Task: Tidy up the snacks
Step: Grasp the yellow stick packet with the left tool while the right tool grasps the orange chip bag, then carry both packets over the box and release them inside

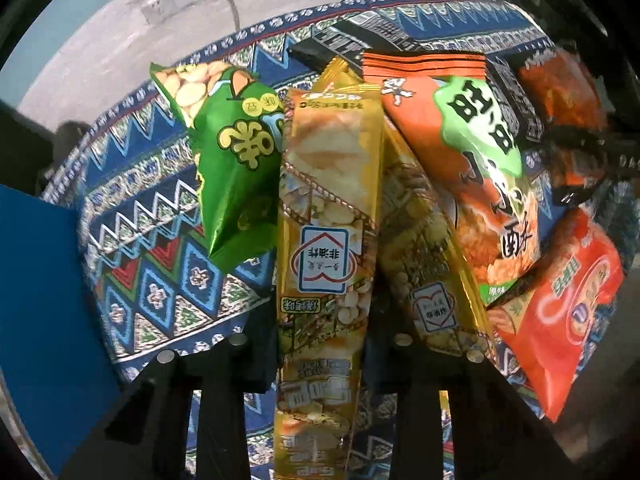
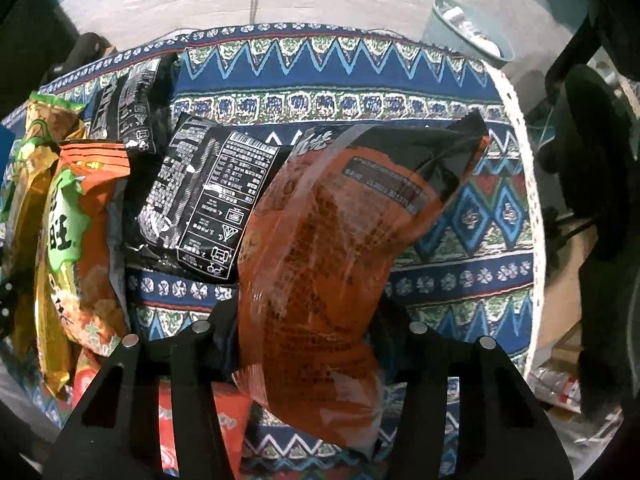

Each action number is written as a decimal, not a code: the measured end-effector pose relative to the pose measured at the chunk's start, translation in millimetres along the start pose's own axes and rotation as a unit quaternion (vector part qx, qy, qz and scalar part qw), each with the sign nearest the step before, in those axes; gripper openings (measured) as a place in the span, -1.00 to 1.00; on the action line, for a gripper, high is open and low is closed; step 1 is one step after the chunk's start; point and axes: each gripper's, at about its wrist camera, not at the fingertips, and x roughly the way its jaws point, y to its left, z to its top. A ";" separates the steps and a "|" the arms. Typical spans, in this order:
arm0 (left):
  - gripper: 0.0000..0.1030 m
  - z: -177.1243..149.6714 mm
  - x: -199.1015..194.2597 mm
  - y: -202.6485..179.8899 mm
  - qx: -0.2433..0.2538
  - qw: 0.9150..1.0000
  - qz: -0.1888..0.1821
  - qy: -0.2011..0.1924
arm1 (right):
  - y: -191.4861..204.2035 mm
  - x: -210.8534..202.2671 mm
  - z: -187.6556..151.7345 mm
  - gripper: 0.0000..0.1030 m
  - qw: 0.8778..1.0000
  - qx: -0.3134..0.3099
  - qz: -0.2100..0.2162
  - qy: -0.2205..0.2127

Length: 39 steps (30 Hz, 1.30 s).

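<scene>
The yellow packet [image 1: 326, 240] carries an upside-down badge reading 非油炸. The orange bag [image 1: 472, 168] to its right shows 旺旺 and 小小酥. The black packet's [image 2: 200, 208] print is too small to read.

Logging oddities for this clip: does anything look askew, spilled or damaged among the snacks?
Nothing is spilled or torn. The snacks are just untidy: an orange bag leans over a yellow packet, and a black packet lies face down. The left gripper holds another yellow packet; the right gripper holds an orange-black bag.

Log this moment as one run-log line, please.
left gripper: shut on yellow snack packet | right gripper: shut on orange-black snack bag | patterned tablecloth: other packets lying
</scene>
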 end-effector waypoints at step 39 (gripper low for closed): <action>-0.38 -70.3 -154.3 48.8 -0.051 0.986 0.029 -0.155 | 114.4 -132.7 -2.5 -0.03 0.986 -0.098 0.053 -0.120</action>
